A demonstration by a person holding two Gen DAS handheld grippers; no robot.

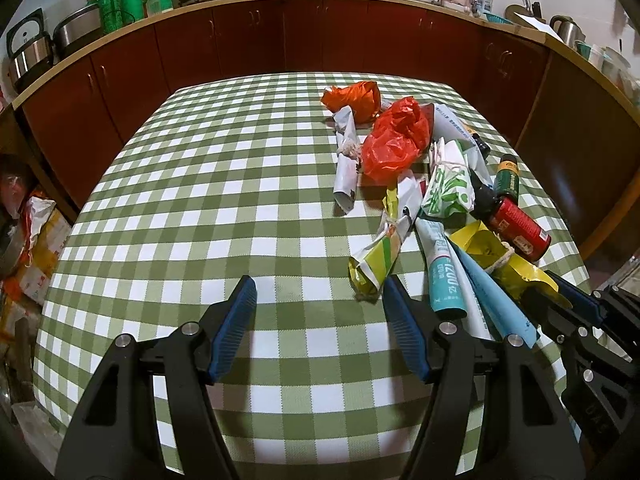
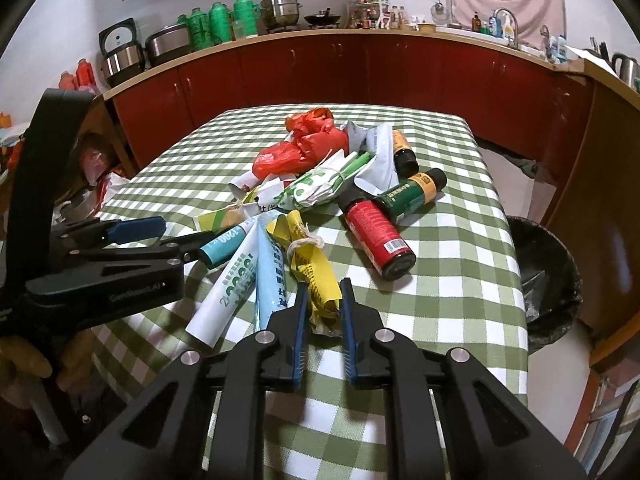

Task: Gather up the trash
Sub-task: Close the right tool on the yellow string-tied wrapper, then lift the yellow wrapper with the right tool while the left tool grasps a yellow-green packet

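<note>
A heap of trash lies on the right half of the green-checked table (image 1: 200,200): red plastic bags (image 1: 394,144), rolled paper wrappers, a teal tube (image 1: 444,276), a red can (image 2: 376,236) and a green bottle (image 2: 408,196). My right gripper (image 2: 325,292) is shut on the near end of a yellow wrapper (image 2: 316,268) tied with string; the left wrist view shows it at the table's right edge (image 1: 552,292). My left gripper (image 1: 319,284) stands open over bare cloth just left of the heap, with nothing between its fingers. It also shows from the side (image 2: 184,230).
A black-lined trash bin (image 2: 544,264) stands on the floor beside the table's right edge. Red kitchen cabinets (image 1: 248,40) with pots and green flasks wrap around the far side. Boxes and bags (image 1: 36,240) are piled on the floor at the left.
</note>
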